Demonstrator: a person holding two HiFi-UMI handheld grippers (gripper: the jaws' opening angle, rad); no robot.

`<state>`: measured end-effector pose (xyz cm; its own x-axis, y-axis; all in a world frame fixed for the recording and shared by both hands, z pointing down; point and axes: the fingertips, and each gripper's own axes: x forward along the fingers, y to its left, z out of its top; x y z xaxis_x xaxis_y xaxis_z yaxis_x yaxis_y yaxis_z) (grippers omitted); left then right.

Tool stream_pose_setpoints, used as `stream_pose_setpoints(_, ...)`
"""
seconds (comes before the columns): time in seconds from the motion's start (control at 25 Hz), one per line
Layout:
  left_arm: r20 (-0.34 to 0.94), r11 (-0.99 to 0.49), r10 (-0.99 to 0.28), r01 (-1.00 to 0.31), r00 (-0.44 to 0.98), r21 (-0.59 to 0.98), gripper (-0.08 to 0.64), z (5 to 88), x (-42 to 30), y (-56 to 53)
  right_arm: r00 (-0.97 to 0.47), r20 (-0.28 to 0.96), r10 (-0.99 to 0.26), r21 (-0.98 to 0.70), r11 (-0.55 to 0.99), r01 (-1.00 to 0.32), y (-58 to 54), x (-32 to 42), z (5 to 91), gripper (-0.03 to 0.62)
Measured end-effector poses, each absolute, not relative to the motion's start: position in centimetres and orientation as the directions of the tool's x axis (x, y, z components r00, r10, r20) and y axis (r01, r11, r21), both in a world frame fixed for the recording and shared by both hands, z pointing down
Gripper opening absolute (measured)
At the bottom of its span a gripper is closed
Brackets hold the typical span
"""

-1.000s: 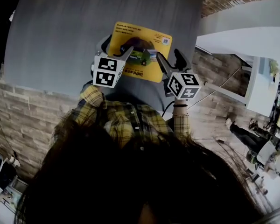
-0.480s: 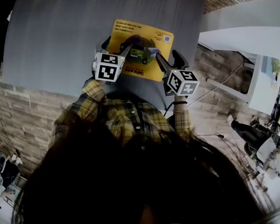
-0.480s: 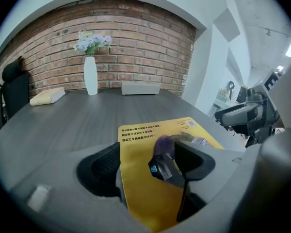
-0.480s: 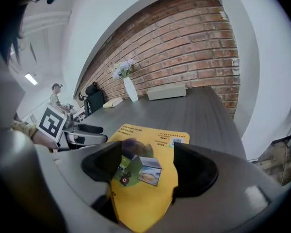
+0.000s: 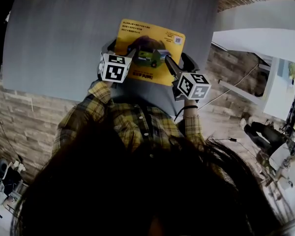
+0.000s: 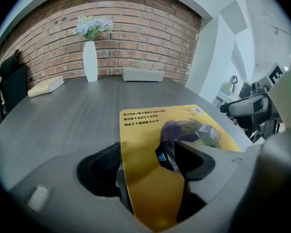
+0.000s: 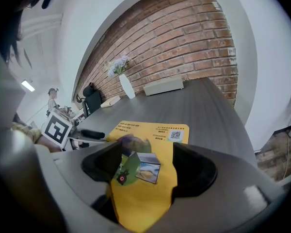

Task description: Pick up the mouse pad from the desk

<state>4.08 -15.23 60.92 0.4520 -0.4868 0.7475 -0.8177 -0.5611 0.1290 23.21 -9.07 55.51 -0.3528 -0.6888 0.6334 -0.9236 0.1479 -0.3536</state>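
The yellow mouse pad (image 5: 150,43), printed with a picture and a QR code, lies over the near edge of the grey desk (image 5: 59,43). My left gripper (image 5: 129,54) holds its near left part and my right gripper (image 5: 168,63) its near right part. In the left gripper view the mouse pad (image 6: 150,125) bends upward and narrows between the jaws of the left gripper (image 6: 153,152), which are shut on it. In the right gripper view the mouse pad (image 7: 153,130) likewise fills the gap of the right gripper (image 7: 148,166). The pad's far end rests on the desk.
A white vase with flowers (image 6: 90,59), a grey box (image 6: 142,74) and a cream object (image 6: 45,86) stand at the desk's far edge by the brick wall. A black chair (image 6: 12,79) is at the left. A white table (image 5: 265,38) stands to the right.
Both grippers and the pad's near edge have shifted slightly away and to the right. The left marker cube has risen a little. Both holds on the pad are unchanged.
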Motion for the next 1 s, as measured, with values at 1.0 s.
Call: stream_pose_setpoints(1.0,0.759,-0.556,-0.506,-0.827,0.411,0.077,0.356,62.3,4.1,-15.4,-0.411,0.593,-0.692,-0.606,-0.049,-0.794,-8.6,25.8,57.5,0.318)
